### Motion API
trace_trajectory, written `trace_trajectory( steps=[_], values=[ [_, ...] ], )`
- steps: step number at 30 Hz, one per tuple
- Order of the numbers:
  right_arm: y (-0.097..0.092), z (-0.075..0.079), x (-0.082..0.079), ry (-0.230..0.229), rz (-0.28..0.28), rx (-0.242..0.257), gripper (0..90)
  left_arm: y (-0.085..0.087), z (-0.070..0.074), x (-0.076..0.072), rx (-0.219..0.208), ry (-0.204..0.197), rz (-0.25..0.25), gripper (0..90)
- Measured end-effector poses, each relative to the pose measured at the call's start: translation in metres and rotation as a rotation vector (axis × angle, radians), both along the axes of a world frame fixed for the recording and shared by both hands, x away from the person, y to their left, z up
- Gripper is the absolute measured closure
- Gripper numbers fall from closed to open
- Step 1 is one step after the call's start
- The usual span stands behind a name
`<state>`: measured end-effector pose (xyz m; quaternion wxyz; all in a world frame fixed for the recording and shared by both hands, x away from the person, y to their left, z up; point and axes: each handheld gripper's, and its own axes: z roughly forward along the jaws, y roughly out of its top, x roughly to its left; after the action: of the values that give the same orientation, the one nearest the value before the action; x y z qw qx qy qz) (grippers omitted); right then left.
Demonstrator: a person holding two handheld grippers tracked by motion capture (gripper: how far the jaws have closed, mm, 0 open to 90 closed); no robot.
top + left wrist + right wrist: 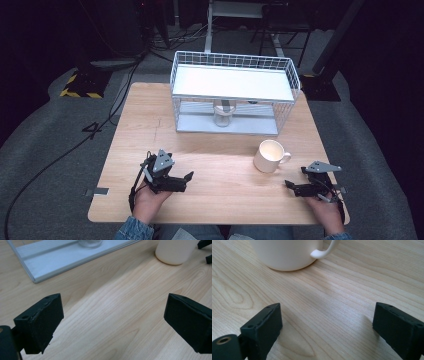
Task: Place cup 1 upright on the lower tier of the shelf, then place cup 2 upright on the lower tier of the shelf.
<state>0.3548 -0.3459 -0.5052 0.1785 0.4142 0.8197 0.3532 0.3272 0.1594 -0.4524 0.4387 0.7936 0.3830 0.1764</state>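
At the near edge of the wooden table, the left gripper lies low over the board in the person's left hand, its jaws spread wide with only bare wood grain between them, as the left gripper view shows. The fingers touch nothing and hold nothing.

Across the near edge, the right gripper sits in the right hand, jaws likewise released and wide apart. In the right gripper view its fingers frame empty tabletop, and the mug stands just ahead of them, apart from both pads.

That white mug stands upright on the table, a little beyond and to the left of the right gripper, its handle turned toward the table's right side. It is well apart from the left gripper, whose view catches its base at the upper right.

Farther back stands a white wire rack with a flat upper shelf and a lower tray. A small glass jar sits on the lower tray beneath the shelf, near its middle.
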Motion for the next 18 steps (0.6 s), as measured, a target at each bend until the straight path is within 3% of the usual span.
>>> trace_trajectory(
  steps=[6, 13, 18],
  values=[
    [0.000, 0.000, 0.000, 0.000, 0.000, 0.000, 9.1, 0.004, -0.010, -0.003, 0.001, 0.025, 0.013, 3.5],
    [0.000, 0.000, 0.000, 0.000, -0.001, 0.000, 9.1, 0.002, -0.021, -0.010, 0.082, 0.052, -0.005, 3.3],
    [0.000, 0.000, 0.000, 0.000, 0.000, 0.000, 9.1, 0.001, -0.029, -0.011, 0.098, 0.089, -0.015, 3.1]
  ],
)
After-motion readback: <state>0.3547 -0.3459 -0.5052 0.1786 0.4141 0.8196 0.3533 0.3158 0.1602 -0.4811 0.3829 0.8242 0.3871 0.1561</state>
